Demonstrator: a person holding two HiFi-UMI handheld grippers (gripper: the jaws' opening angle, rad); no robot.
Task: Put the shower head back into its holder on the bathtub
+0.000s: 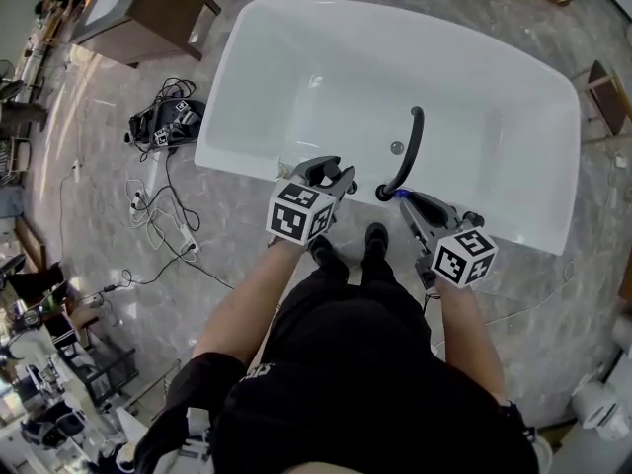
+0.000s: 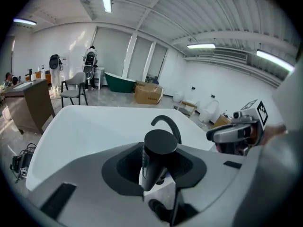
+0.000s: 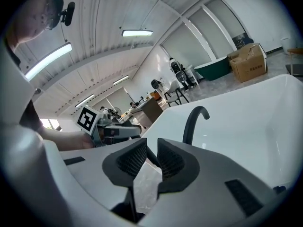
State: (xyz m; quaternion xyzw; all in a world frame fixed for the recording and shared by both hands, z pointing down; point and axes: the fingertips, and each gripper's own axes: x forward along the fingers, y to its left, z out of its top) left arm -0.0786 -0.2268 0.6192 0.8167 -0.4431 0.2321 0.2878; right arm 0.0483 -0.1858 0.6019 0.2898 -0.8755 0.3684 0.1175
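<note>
The person is standing at the near edge of the white bathtub (image 1: 296,77) and is holding one hand-held gripper in each hand.

The left hand-held gripper (image 1: 336,174) is squeezing the shower head (image 2: 158,155). The shower head is black and shaped like a stick with a round flat top. It is standing up between the two dark pads (image 2: 124,168), leaning a little, and its top is poking up above them. The left hand-held gripper is pointing down at the tub's edge. The cube (image 1: 299,212) with black and white squares is sitting behind its jaws, close to the person's wrist.

The black bent tap (image 1: 410,146) is rising from the tub's edge just past the tips of both hand-held grippers. It is a bit to the right of the left one and a bit to the left of the right one. It is curving over the inside of the tub.

The right hand-held gripper (image 1: 405,197) is holding nothing. Its two jaws are sitting close to each other with a thin gap showing between them. It is hanging just beside the bottom of the tap. The left hand-held gripper is near it, on its left.

The person's black shoes (image 1: 346,245) are standing on the floor just behind and below both hand-held grippers. Some cables (image 1: 158,215) are lying on the floor far off to the left of the left hand-held gripper.
</note>
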